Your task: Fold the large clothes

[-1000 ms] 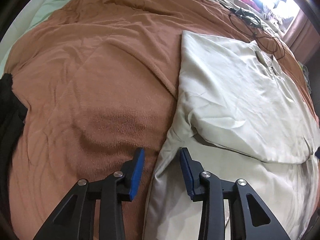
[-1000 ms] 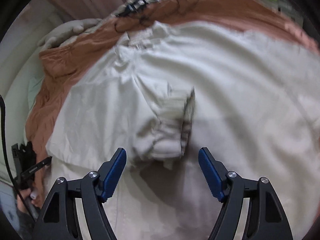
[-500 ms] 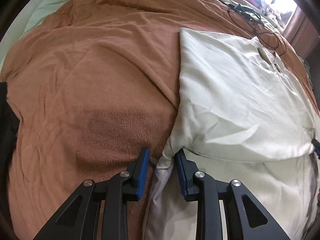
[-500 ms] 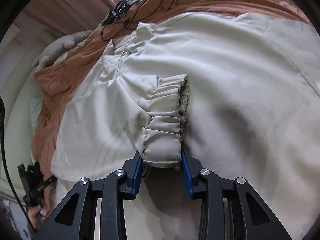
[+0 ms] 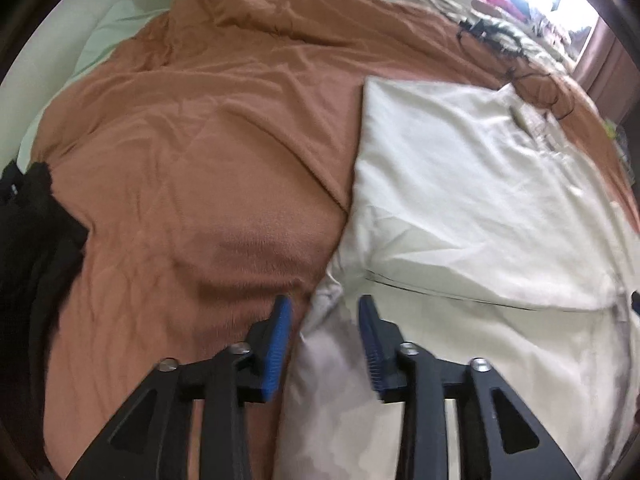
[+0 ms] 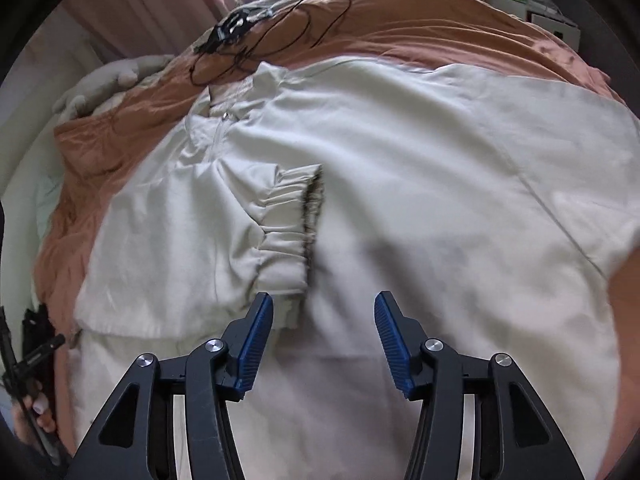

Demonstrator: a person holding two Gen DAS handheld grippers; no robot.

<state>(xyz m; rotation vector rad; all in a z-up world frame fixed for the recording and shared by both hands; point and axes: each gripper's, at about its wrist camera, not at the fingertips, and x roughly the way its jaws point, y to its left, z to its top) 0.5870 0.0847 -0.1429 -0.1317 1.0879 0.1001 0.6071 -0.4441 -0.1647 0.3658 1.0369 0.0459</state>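
Two claws, both open, nothing gripped. Cream jacket (image 6: 400,152) lies flat on the brown blanket (image 5: 200,152) on the bed, one sleeve folded across the body with its elastic cuff (image 6: 288,236) just ahead of the right claw (image 6: 324,336). Left claw (image 5: 322,336) straddles the jacket's side edge. Risks, as I judge them: left pinches blanket with the fabric; slick fabric lets the sleeve slide off; cable (image 6: 280,36) near the collar snags.

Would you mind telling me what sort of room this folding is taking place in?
Most likely a bedroom: the cream jacket lies on a bed covered by a brown fleece blanket, with pink curtains at a bright window behind.
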